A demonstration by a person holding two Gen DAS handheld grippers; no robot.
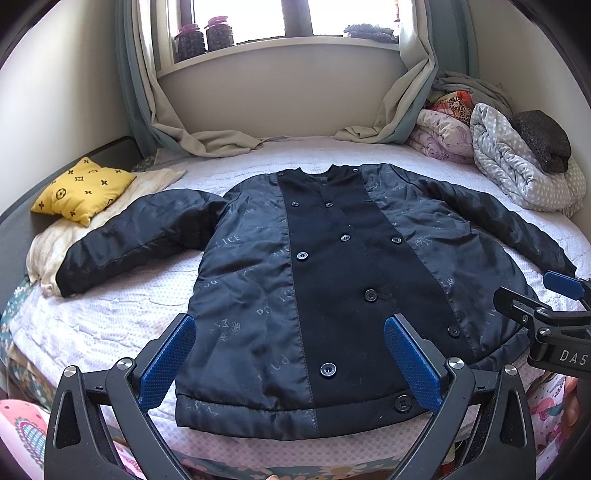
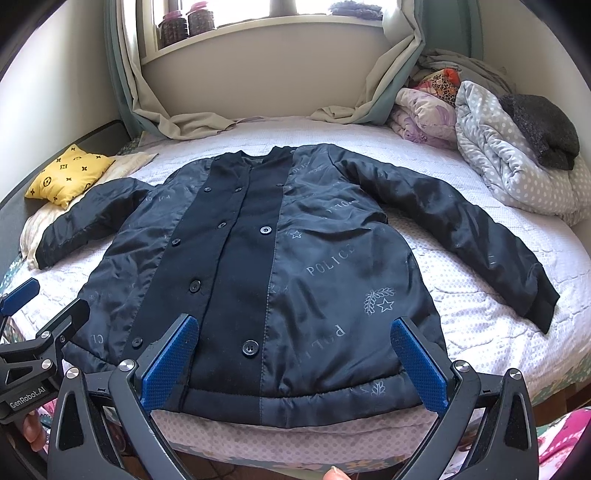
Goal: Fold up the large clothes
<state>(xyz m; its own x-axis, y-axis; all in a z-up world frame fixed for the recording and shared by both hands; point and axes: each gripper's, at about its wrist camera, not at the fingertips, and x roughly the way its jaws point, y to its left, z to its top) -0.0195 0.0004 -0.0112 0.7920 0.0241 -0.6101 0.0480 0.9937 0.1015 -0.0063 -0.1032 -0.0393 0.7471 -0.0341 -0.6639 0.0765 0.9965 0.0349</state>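
A dark navy jacket with a black button placket and grey "POLICE" print lies flat, front up, on the bed, collar toward the window and both sleeves spread out. It also shows in the right wrist view. My left gripper is open and empty, hovering above the hem near the bed's front edge. My right gripper is open and empty above the hem on the jacket's right half. The right gripper also shows at the right edge of the left wrist view.
The bed has a white dotted cover. A yellow patterned pillow lies at the left. Folded quilts are piled at the back right. Curtains hang onto the mattress below the window sill with jars.
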